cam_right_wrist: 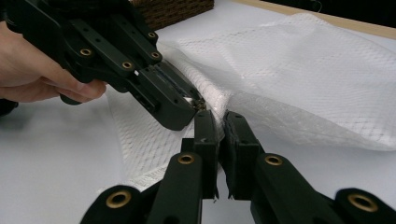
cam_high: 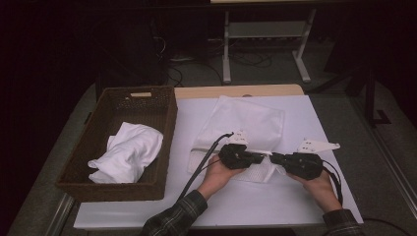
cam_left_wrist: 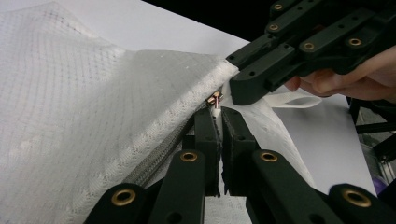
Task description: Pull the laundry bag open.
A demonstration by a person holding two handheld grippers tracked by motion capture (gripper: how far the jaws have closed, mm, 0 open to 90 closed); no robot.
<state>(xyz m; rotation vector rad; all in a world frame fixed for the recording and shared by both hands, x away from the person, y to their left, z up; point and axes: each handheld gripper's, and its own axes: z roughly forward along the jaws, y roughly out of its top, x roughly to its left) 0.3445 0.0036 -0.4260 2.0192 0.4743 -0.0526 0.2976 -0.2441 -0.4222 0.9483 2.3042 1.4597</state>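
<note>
A white mesh laundry bag (cam_high: pixel 248 123) lies in the middle of the white table, with a zip along its near edge. My left gripper (cam_high: pixel 264 158) points right. In the left gripper view its jaws (cam_left_wrist: pixel 218 114) are shut on the small metal zip pull (cam_left_wrist: pixel 215 98) and its white tab. My right gripper (cam_high: pixel 273 158) points left and meets it tip to tip. It is shut on the bag's edge (cam_right_wrist: pixel 219 105) just beside the pull. Across the bag the left gripper view shows the right gripper (cam_left_wrist: pixel 243 86), and the right gripper view shows the left gripper (cam_right_wrist: pixel 189 114).
A brown wicker basket (cam_high: pixel 164 123) stands at the table's left with a bundled white cloth (cam_high: pixel 129 150) inside it. The same basket (cam_right_wrist: pixel 173 11) shows at the top of the right gripper view. A metal frame (cam_high: pixel 265 29) stands on the floor beyond the table.
</note>
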